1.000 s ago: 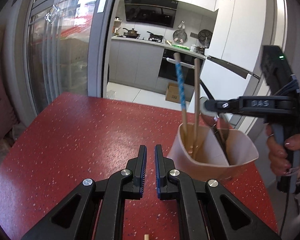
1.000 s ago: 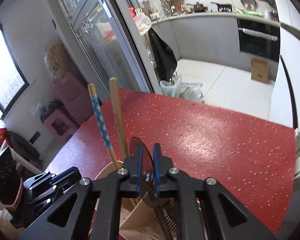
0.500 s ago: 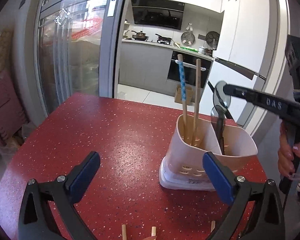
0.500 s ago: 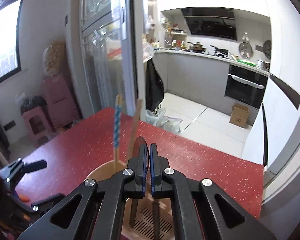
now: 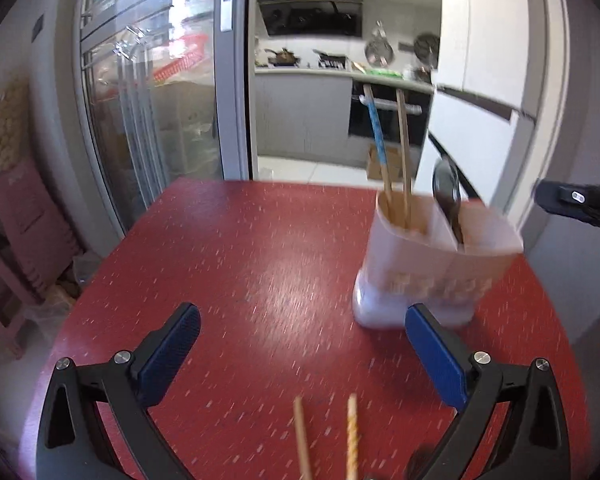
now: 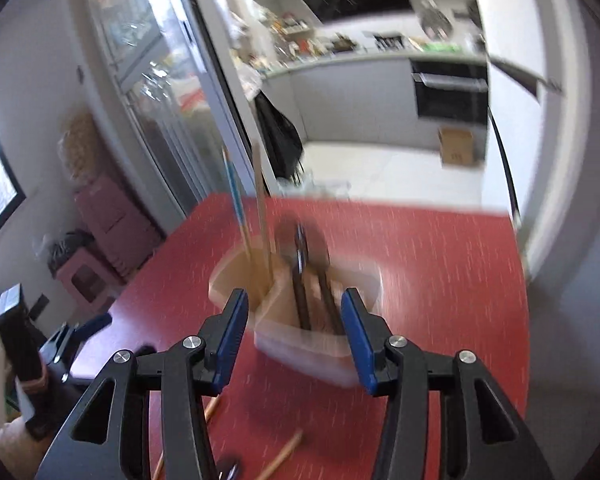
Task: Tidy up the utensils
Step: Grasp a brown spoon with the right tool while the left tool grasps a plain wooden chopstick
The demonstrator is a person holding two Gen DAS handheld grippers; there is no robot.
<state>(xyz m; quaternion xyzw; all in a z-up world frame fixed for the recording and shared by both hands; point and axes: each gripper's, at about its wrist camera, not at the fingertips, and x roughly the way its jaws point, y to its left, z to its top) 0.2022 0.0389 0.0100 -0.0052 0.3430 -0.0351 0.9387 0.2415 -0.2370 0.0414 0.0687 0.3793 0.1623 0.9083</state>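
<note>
On a red speckled table (image 5: 260,264) at the mouth of a kitchen, a pale two-compartment utensil holder (image 5: 432,264) stands near the far right corner, two chopsticks (image 5: 392,160) upright in its left compartment and dark spoons (image 5: 448,196) in the right. The left gripper (image 5: 300,356) hangs over the table with its jaws spread wide and empty, two loose chopsticks (image 5: 328,436) lying beneath it. The right gripper (image 6: 294,336), seen just short of the holder, is opening, its blue pads (image 6: 232,332) clear of the spoons and gripping nothing.
</note>
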